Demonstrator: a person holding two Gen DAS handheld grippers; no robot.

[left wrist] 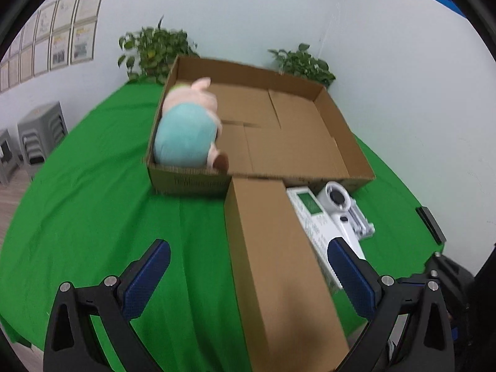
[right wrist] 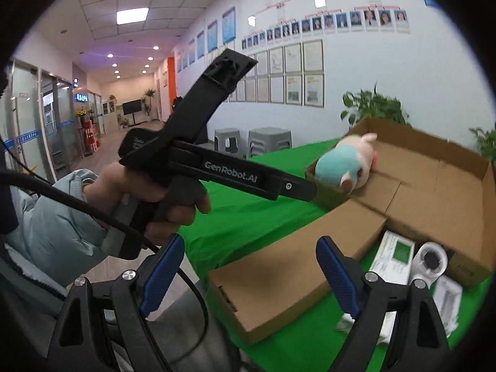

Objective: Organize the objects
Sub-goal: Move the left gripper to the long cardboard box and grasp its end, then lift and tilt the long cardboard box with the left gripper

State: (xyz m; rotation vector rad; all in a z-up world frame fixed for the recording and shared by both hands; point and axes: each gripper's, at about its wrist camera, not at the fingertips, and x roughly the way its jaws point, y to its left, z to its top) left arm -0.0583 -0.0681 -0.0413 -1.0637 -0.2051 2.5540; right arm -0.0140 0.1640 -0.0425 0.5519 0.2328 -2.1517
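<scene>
Left gripper (left wrist: 248,274), blue pads spread wide and empty, hovers above a closed cardboard box (left wrist: 279,266) lying lengthwise between its fingers on the green tablecloth (left wrist: 93,201). Beyond it sits an open cardboard tray (left wrist: 334,117) holding a plush pig (left wrist: 189,127) in its left corner; a white packet (left wrist: 307,214) and a white handheld device (left wrist: 341,207) lie ahead to the right.

Right gripper (right wrist: 251,274), jaws likewise apart and gripping nothing, points at the same box's near end, the tray and pig farther off; a hand (right wrist: 148,198) holds the other gripper up to its left.
</scene>
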